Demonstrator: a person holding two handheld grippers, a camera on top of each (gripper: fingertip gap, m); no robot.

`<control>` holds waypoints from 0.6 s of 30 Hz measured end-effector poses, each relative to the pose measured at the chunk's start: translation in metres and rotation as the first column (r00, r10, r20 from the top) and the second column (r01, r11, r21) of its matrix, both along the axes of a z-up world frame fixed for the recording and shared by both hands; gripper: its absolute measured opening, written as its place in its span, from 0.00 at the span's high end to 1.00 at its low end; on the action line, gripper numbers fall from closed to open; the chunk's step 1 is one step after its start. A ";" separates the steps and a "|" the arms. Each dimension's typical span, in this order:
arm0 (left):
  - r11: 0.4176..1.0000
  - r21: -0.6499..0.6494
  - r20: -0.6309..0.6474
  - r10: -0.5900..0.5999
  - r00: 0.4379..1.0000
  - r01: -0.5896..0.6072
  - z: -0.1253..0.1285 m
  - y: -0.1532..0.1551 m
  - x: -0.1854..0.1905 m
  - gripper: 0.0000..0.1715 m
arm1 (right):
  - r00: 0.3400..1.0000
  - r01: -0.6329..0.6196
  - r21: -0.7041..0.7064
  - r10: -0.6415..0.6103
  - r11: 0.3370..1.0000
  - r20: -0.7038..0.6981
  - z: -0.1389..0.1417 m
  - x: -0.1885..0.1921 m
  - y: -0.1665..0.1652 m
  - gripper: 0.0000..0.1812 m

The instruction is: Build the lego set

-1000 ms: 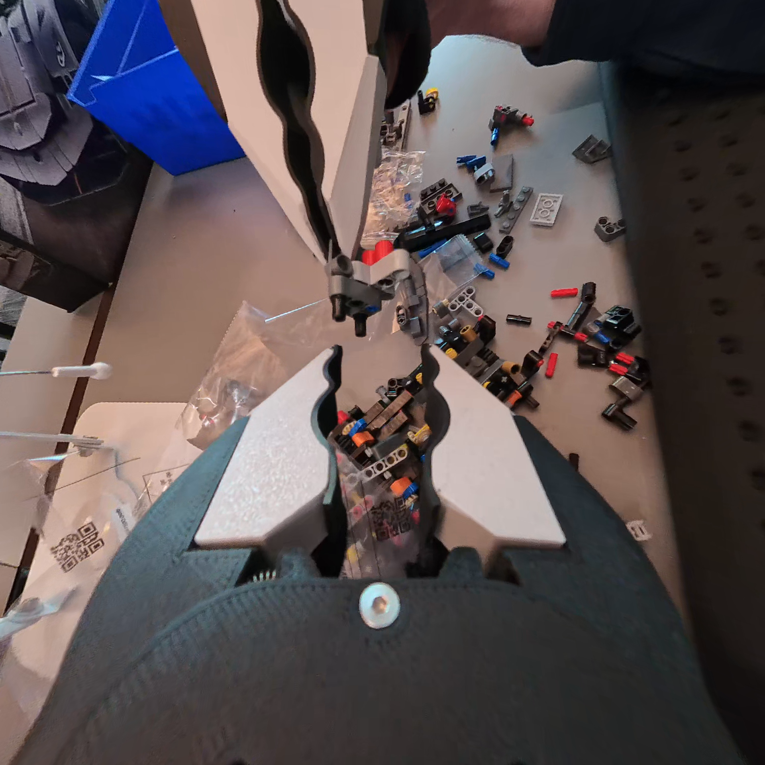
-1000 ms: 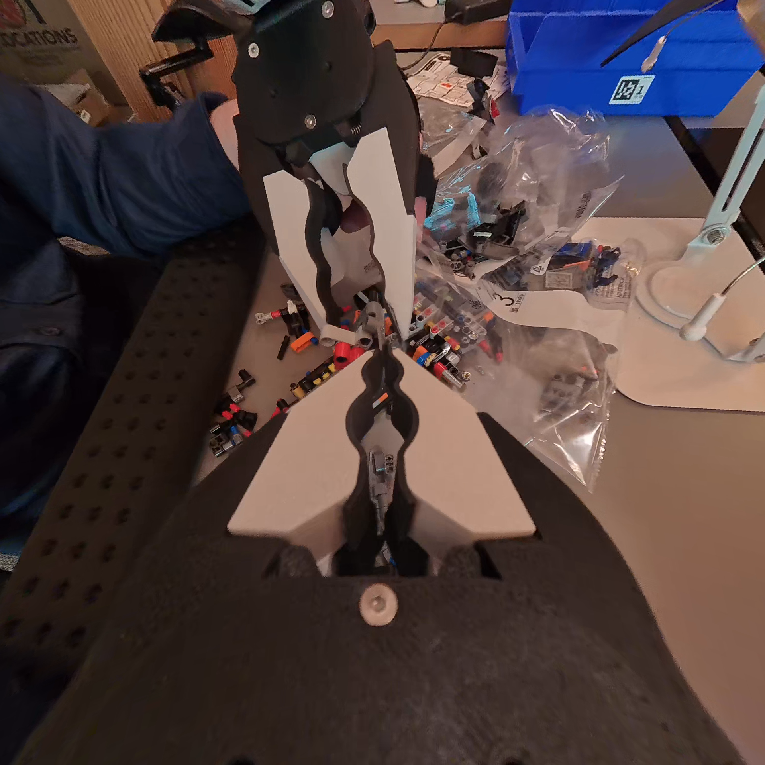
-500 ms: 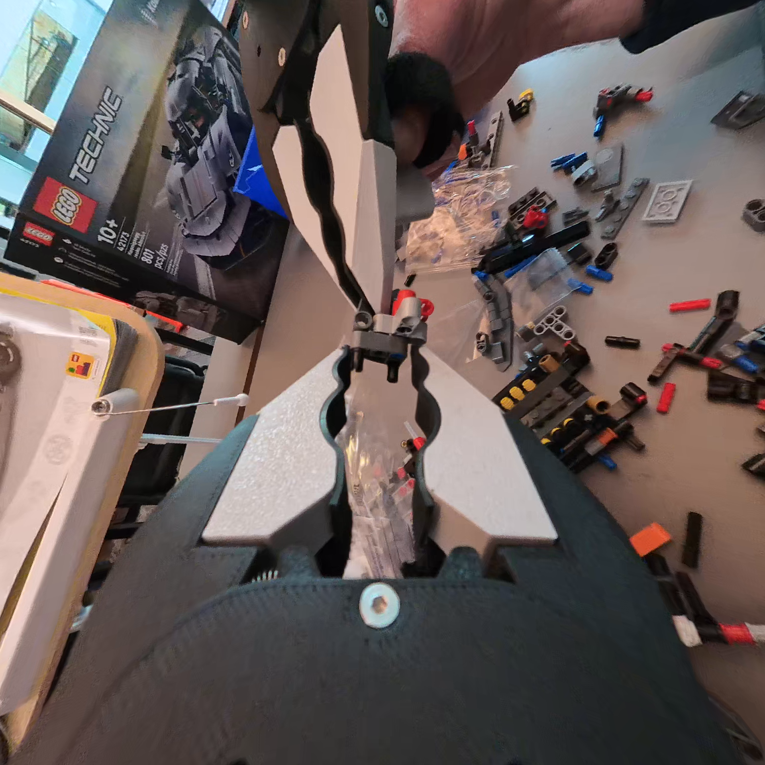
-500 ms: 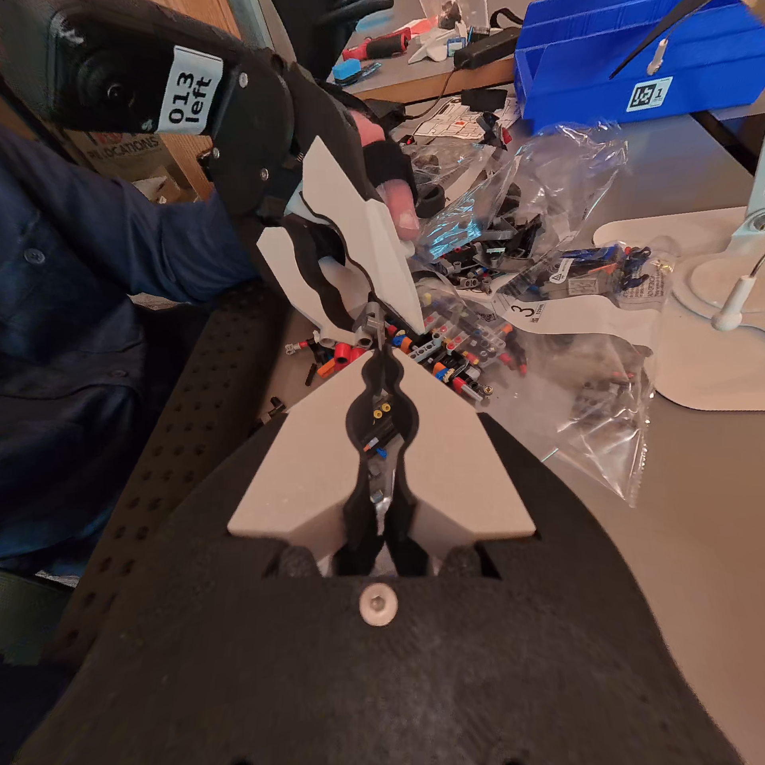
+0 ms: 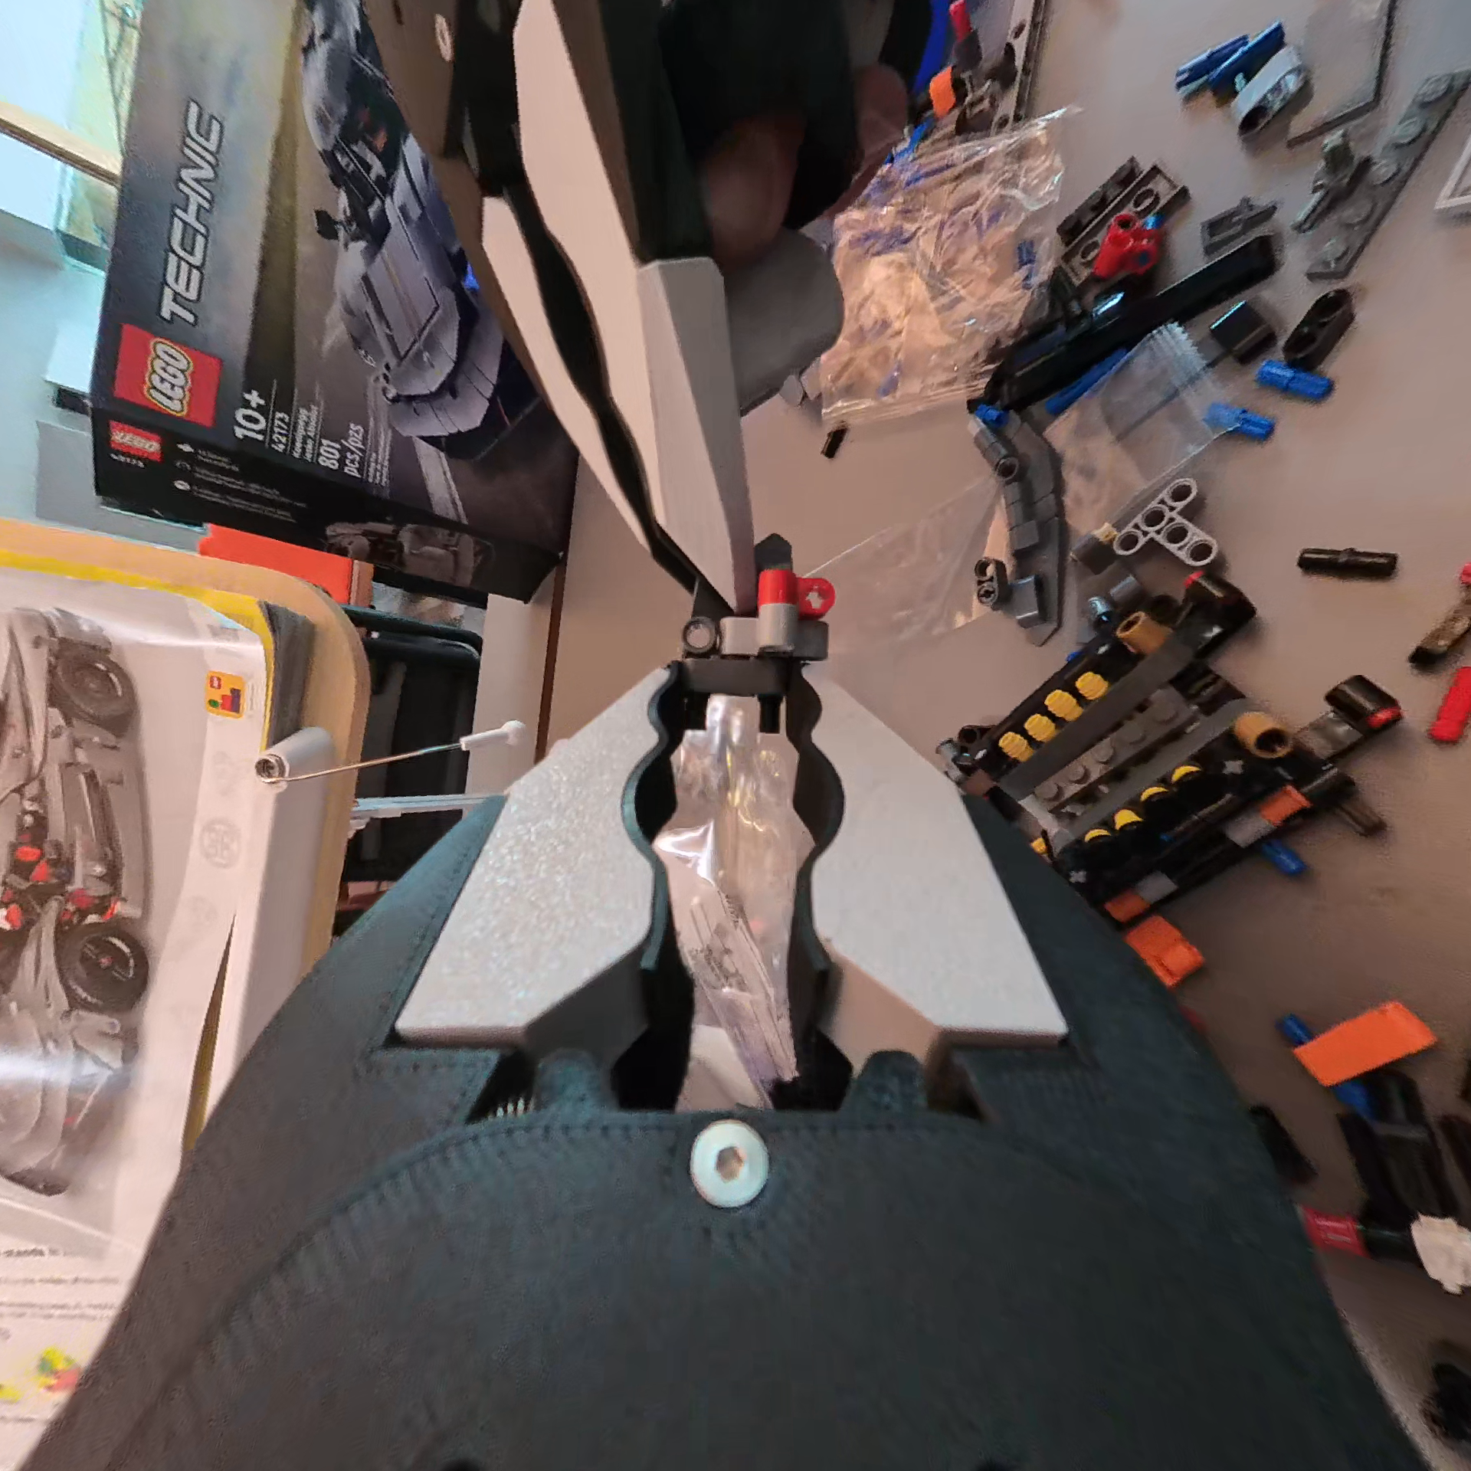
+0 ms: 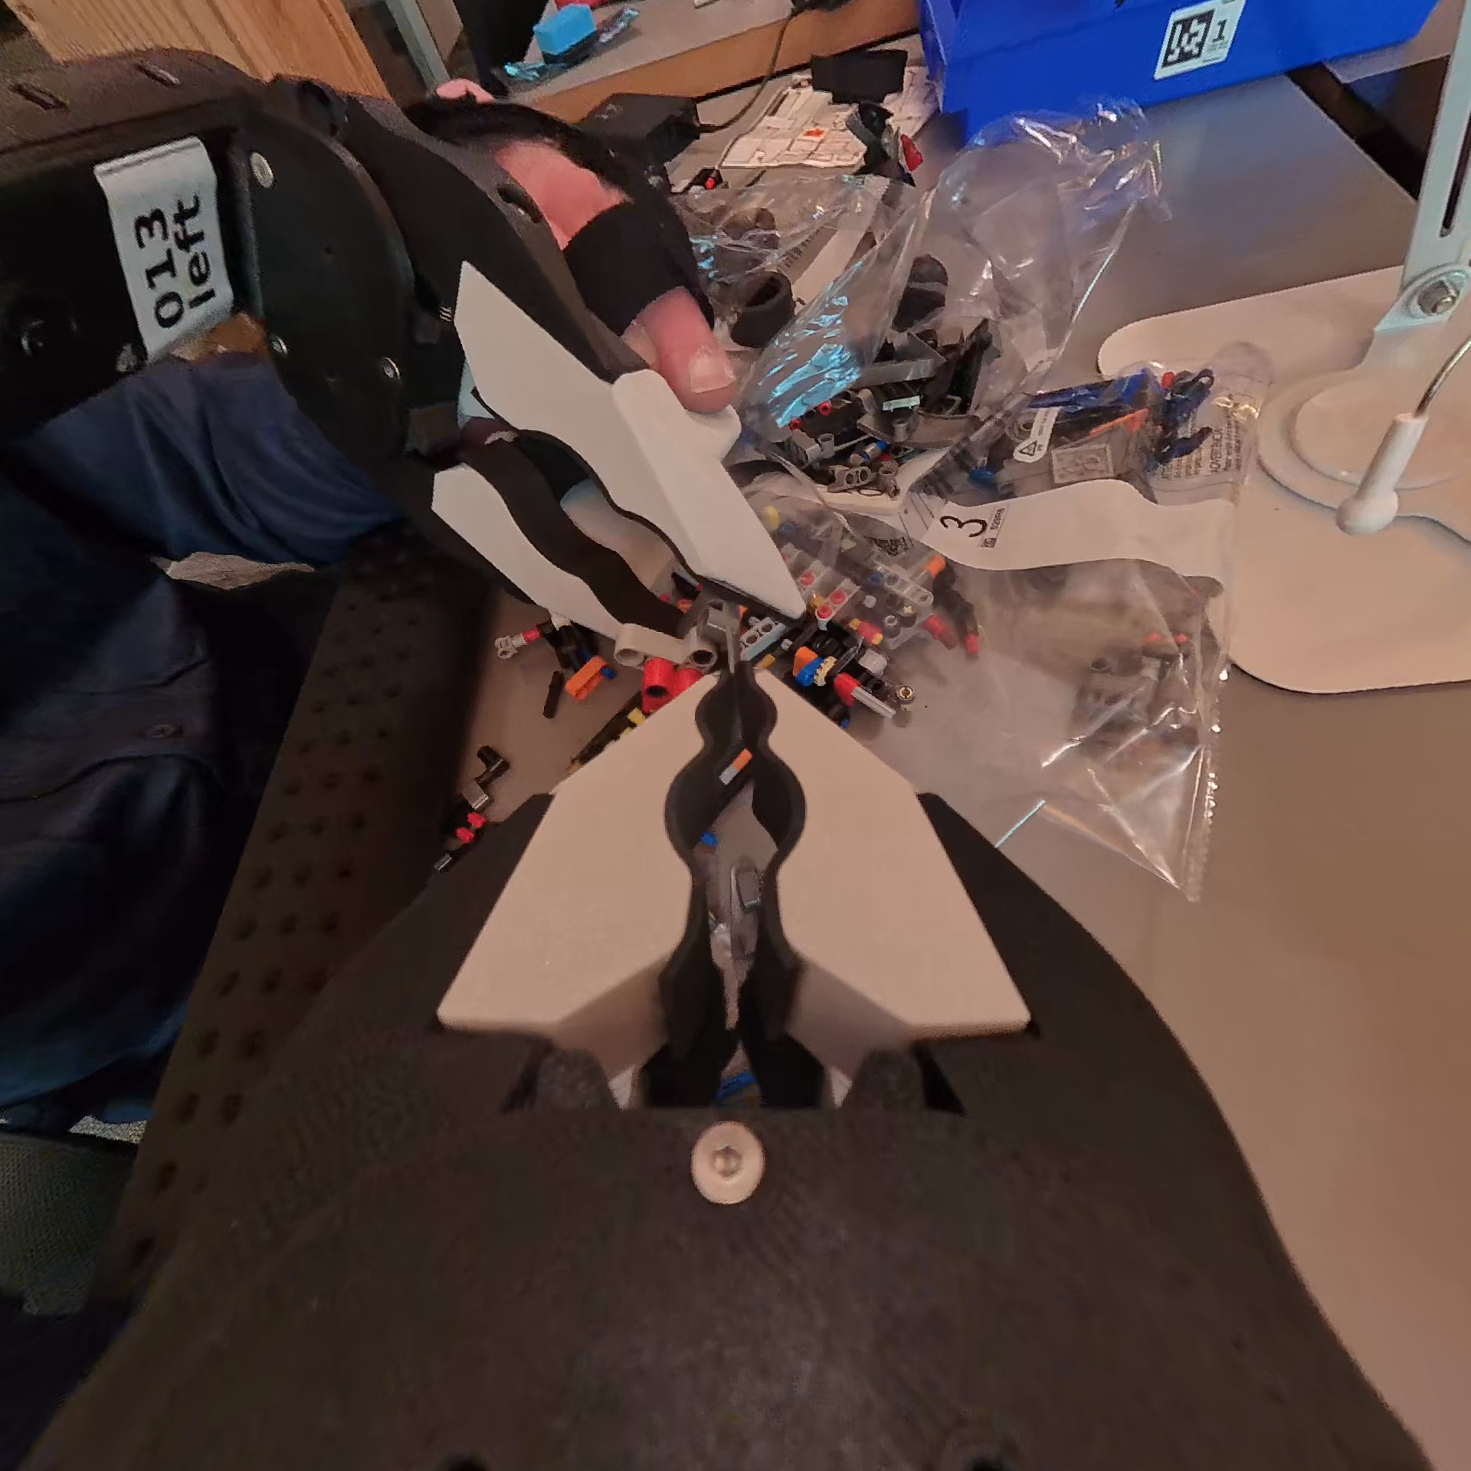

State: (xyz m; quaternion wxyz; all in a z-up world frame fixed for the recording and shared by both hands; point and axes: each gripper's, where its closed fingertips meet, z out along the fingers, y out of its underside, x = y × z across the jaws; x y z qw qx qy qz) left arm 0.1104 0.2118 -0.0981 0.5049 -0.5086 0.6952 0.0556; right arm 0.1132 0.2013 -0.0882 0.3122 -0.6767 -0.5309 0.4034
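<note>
A small assembly (image 5: 764,629) of grey, black and red Technic parts hangs in the air between both grippers. My left gripper (image 5: 736,684) has its fingertips closed on the ends of the black part at the bottom. My right gripper (image 5: 728,597) comes down from above, shut on the grey and red top. In the right wrist view my right gripper (image 6: 736,676) is shut on the assembly (image 6: 704,637), and the left gripper (image 6: 708,629) clamps it from the left. A gloved hand (image 6: 637,278) holds the left gripper.
Loose parts and a half-built black and grey block with yellow pins (image 5: 1130,780) lie on the grey table (image 5: 915,493). Clear parts bags (image 6: 1035,477) lie right of the grippers. The set's box (image 5: 318,278), booklet (image 5: 79,796), a blue bin (image 6: 1114,48) and a black perforated board (image 6: 318,756) border the area. Less than 4 cm separates the two grippers' tips.
My left gripper has moved up to the assembly and its fingertips have closed on the black part. Both grippers have tilted and swung left, toward the box.
</note>
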 end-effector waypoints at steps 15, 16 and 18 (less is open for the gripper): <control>0.997 -0.050 0.041 -0.052 0.998 0.054 0.009 -0.013 -0.003 0.87 | 0.998 -0.066 0.098 0.066 0.993 0.001 0.008 -0.001 -0.014 1.00; 0.996 -0.063 0.049 -0.054 0.997 0.057 0.010 -0.014 -0.003 0.87 | 0.997 -0.073 0.096 0.074 0.993 -0.012 0.010 0.000 -0.015 1.00; 0.997 -0.056 0.041 -0.053 0.998 0.056 0.009 -0.014 -0.003 0.87 | 0.997 -0.078 0.101 0.080 0.992 -0.009 0.010 0.001 -0.016 1.00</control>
